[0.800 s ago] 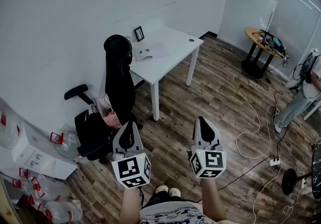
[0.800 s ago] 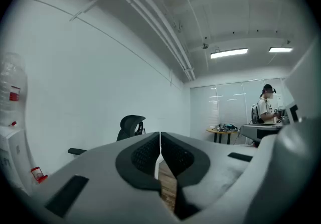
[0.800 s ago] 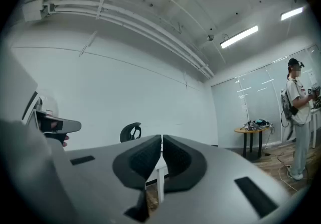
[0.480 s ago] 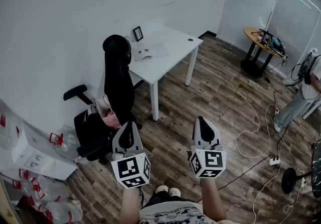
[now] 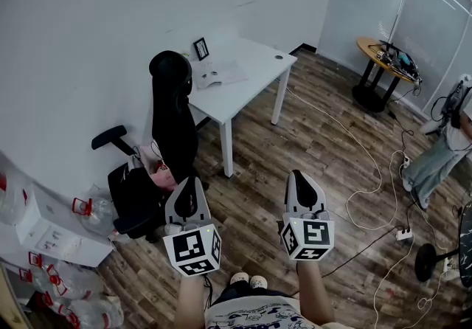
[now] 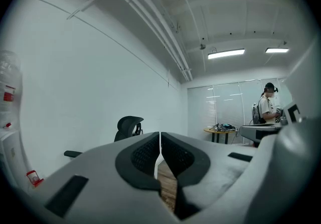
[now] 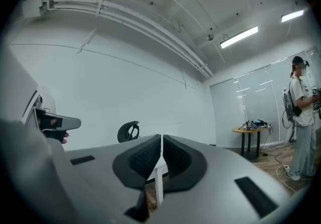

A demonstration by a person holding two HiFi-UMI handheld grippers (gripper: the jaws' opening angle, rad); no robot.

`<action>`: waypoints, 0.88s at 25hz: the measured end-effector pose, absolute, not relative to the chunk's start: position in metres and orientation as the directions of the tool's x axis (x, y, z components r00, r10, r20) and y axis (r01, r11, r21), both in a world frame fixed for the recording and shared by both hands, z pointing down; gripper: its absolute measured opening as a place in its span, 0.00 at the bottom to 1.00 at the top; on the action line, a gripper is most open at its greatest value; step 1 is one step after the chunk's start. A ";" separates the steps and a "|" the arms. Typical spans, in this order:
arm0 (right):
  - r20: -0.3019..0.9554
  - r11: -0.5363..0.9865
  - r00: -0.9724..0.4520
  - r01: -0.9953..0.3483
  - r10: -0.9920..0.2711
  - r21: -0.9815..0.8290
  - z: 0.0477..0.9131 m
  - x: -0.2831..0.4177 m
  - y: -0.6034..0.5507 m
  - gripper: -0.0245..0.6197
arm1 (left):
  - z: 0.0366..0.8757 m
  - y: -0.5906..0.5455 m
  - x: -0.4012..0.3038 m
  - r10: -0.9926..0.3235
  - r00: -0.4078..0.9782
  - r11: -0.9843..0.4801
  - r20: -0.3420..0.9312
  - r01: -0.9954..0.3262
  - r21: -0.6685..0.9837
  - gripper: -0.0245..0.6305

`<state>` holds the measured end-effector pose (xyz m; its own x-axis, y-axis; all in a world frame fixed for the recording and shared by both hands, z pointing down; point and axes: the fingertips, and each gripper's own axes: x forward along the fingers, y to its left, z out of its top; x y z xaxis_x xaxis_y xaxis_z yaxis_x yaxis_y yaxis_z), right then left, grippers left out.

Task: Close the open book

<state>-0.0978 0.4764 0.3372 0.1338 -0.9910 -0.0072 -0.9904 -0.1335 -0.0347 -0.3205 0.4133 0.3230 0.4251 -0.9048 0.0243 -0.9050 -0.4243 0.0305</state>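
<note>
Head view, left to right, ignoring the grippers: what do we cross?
Water jugs → black office chair → white desk carrying the open book → round wooden table → person.

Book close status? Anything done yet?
Done: nothing; the open book lies spread on the white desk across the room. In hand: nothing; left gripper and right gripper are shut and empty, level, near the person's body. Left: walk over, reach the book, fold it closed.
</note>
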 end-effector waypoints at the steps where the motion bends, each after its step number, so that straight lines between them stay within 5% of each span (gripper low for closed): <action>1: -0.007 -0.137 0.138 -0.990 -0.990 -0.035 0.338 -0.097 0.475 0.09 | 0.323 0.412 -0.320 -0.903 0.430 -0.429 0.022 -0.903 0.031 0.08; 17: -0.004 -0.168 0.168 -0.985 -0.986 -0.045 0.352 -0.099 0.458 0.09 | 0.339 0.384 -0.319 -0.886 0.461 -0.461 0.040 -0.887 0.020 0.09; 22: 0.005 -0.176 0.176 -0.983 -0.984 -0.052 0.357 -0.089 0.448 0.09 | 0.344 0.374 -0.311 -0.881 0.470 -0.470 0.053 -0.882 0.024 0.17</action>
<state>-0.0892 0.4479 0.3566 0.1761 -0.9844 0.0051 -0.9830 -0.1761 -0.0518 -0.3110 0.3740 0.3437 0.4704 -0.8809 0.0527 -0.8824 -0.4698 0.0245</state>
